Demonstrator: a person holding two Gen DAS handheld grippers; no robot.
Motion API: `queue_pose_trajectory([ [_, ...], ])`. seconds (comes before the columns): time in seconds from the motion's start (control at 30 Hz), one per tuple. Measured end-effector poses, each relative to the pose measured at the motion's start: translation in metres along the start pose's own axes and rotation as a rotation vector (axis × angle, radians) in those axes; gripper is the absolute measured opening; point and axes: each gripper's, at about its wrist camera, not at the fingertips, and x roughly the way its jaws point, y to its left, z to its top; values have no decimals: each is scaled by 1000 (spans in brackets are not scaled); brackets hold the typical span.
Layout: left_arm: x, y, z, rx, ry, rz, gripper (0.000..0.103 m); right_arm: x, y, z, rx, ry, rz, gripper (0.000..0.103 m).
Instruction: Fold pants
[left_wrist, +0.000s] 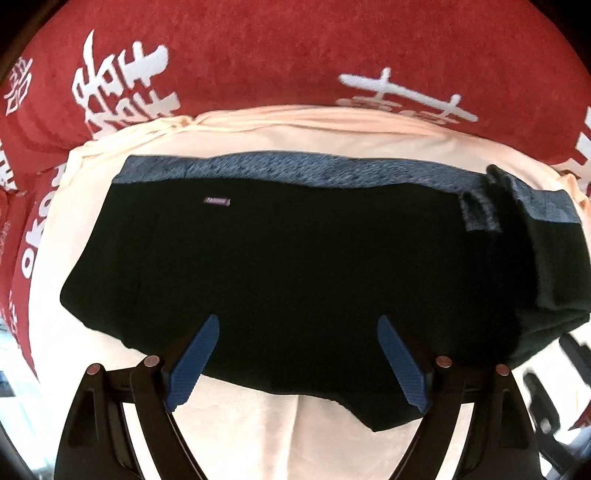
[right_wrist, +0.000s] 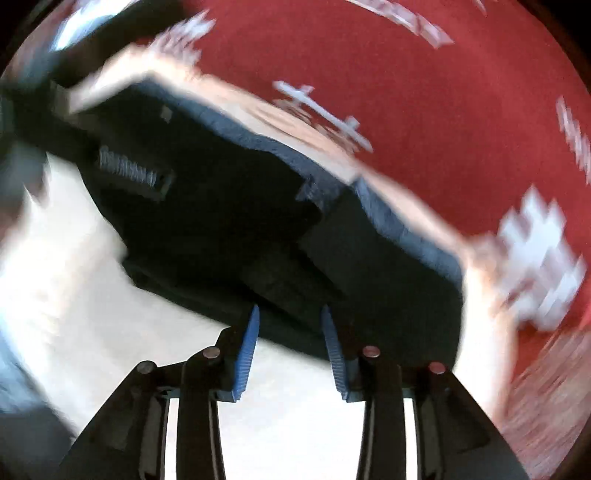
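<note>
Black pants (left_wrist: 295, 258) with a grey-blue waistband (left_wrist: 280, 171) lie folded into a wide block on a cream cloth (left_wrist: 258, 417). A small label (left_wrist: 217, 201) shows near the band. At the right end a flap of pant fabric (left_wrist: 546, 236) lies doubled over. My left gripper (left_wrist: 297, 319) is open, its blue fingers (left_wrist: 199, 362) spread over the near edge of the pants. The right wrist view is motion-blurred. In it the pants (right_wrist: 229, 221) fill the middle, and my right gripper (right_wrist: 290, 309) stands open at their near edge with nothing between its pads.
A red blanket (left_wrist: 295, 48) with white characters lies under the cream cloth and surrounds it in both views. Blurred dark shapes (left_wrist: 546, 384) sit at the right edge of the left wrist view; what they are cannot be told.
</note>
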Motion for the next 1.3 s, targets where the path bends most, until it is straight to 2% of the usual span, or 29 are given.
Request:
queue_pose_trajectory([
  [0.03, -2, -13, -2, 4, -8, -16, 89, -3, -17, -1, 111, 7, 76, 41],
  [0.07, -1, -19, 1, 11, -13, -35, 89, -4, -49, -4, 313, 11, 207, 41],
  [0.17, 10, -45, 11, 41, -9, -80, 89, 17, -105, -17, 730, 7, 465, 41],
  [0.27, 41, -61, 11, 68, 53, -62, 89, 43, -125, -32, 948, -11, 627, 41],
  [0.3, 51, -64, 10, 72, 84, -55, 94, 50, -128, -36, 992, -14, 660, 41],
  [0.33, 54, -62, 9, 46, 66, -36, 103, 58, -132, -40, 1034, -8, 690, 41],
  [0.37, 56, -59, 9, 32, 57, -34, 103, 67, -135, -43, 1076, 7, 720, 41],
  [0.43, 59, -53, 11, 6, 78, -70, 103, 78, -133, -59, 1155, 45, 729, 41],
  [0.5, 61, -51, 13, 6, 87, -78, 103, 80, -129, -69, 1212, 43, 751, 41],
  [0.63, 59, -58, 16, 69, 52, -32, 103, 78, -136, -78, 1297, 3, 720, 41],
  [0.73, 60, -58, 17, 52, 53, -30, 103, 88, -151, -78, 1391, -37, 703, 41],
  [0.77, 54, -62, 13, 44, 55, -34, 103, 93, -154, -79, 1415, -28, 707, 37],
  [0.8, 54, -62, 13, 40, 55, -36, 103, 96, -156, -79, 1426, -5, 705, 7],
  [0.87, 54, -64, 14, 54, 49, -28, 103, 90, -158, -65, 1389, 13, 692, 6],
  [0.93, 53, -65, 14, 67, 43, -19, 103, 64, -161, -48, 1247, -35, 687, 6],
  [0.97, 54, -65, 15, 67, 42, -19, 103, 51, -157, -42, 1164, -35, 670, 5],
  [1.03, 49, -69, 10, 56, 43, -24, 103, 39, -150, -43, 1090, -24, 641, 5],
  [1.1, 49, -68, 9, 45, 41, -29, 103, 47, -136, -52, 1093, 25, 634, 5],
  [1.2, 47, -69, 10, 42, 35, -22, 103, 81, -121, -67, 1128, 88, 625, 5],
  [1.3, 41, -68, 13, 44, 36, 10, 103, 85, -121, -59, 1088, 85, 626, 8],
])
